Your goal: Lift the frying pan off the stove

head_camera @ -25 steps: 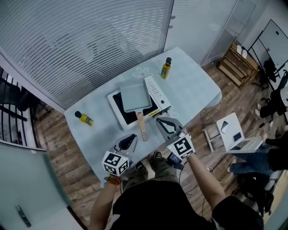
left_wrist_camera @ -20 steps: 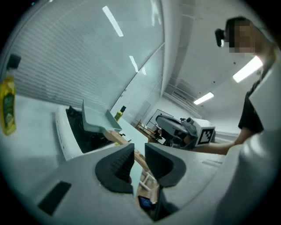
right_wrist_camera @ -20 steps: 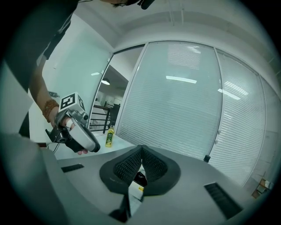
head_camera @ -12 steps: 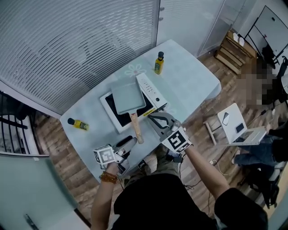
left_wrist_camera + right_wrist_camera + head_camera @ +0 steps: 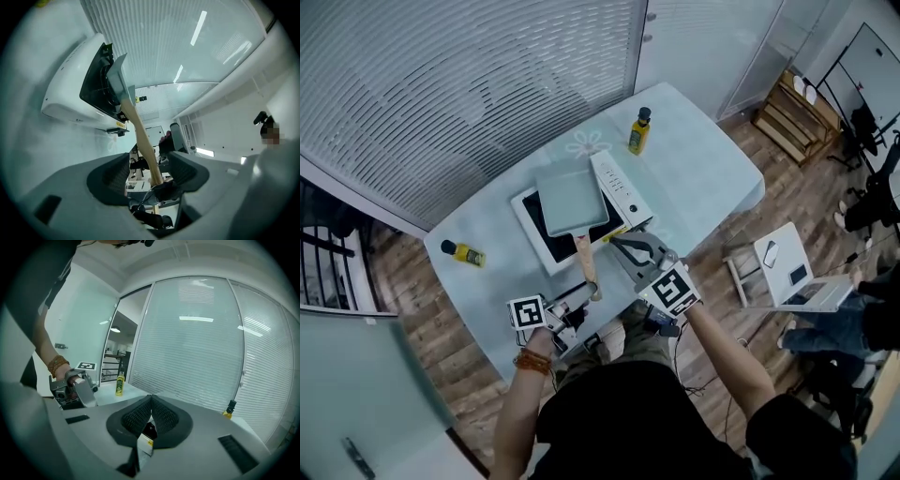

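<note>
Grey square frying pan (image 5: 572, 199), wooden handle (image 5: 585, 265), on white stove (image 5: 619, 187). Left gripper (image 5: 581, 298): jaws just opened, straddling handle's near end. Right gripper (image 5: 623, 247): jaws together.

The left gripper (image 5: 149, 169) is held level, its jaws just opened wide about the handle (image 5: 140, 133); the right gripper (image 5: 151, 399) is shut.

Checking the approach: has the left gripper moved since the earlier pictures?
Yes: the left gripper moved toward the pan handle; its jaws have just been opening, the handle end between them.
</note>
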`<state>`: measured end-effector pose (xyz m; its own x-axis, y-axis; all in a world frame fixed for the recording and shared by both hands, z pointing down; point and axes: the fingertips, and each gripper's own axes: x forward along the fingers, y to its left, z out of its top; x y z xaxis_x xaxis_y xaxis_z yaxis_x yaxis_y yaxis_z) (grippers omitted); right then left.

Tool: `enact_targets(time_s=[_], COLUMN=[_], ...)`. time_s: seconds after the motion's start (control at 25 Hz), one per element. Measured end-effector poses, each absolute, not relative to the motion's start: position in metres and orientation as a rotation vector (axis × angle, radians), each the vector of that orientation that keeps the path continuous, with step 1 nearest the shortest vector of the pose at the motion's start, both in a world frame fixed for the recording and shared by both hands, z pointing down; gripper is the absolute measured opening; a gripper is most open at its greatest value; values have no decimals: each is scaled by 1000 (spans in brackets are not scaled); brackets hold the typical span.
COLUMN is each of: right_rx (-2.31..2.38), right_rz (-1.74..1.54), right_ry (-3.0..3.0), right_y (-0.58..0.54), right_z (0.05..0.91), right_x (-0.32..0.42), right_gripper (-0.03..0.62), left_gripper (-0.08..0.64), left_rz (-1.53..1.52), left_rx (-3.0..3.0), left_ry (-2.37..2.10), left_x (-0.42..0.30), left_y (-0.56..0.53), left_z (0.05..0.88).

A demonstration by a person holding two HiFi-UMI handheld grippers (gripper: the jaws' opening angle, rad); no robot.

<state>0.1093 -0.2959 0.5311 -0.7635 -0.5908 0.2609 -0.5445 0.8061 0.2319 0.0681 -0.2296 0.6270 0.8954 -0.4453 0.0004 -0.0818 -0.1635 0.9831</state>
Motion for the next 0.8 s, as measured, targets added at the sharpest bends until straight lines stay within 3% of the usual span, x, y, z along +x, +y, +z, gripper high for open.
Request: enact_targets(time_s=[0.4, 0.6, 0.8], right_rx=[861, 847, 808], right_rz=[-112, -68, 41], right_ry=[-2659, -2661, -2674], right_y=[-305, -310, -314], right_z=[540, 544, 553], right_x=[117, 122, 123], right_gripper=[2, 2, 2], left_gripper=[235, 132, 122], left_rz=[-358, -323, -336], left_rx=[1734, 1733, 1700], left_ry=[-318, -351, -350], left_x=[82, 84, 83], left_y=[-233, -234, -234], left_z=[617, 623, 629])
